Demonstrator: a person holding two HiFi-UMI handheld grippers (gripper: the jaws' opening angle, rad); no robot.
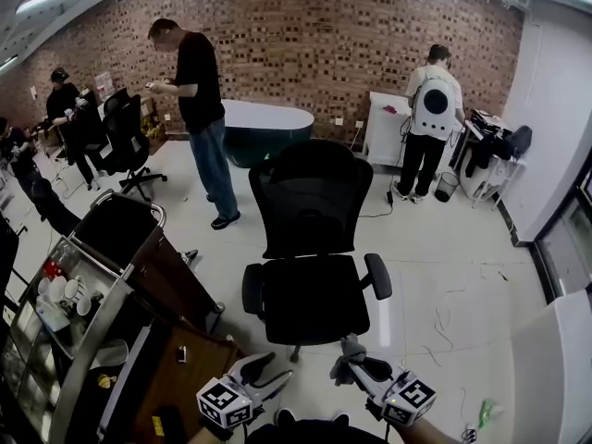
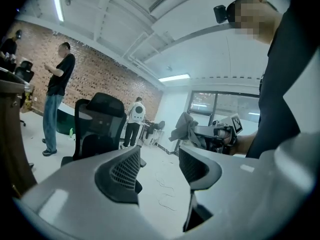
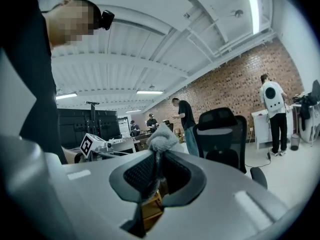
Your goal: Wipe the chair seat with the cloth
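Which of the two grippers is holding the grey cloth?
The right gripper: its jaws are shut on the grey cloth, while the left gripper is open and empty.

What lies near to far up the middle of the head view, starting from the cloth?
cloth → chair seat → backrest → table → brick wall
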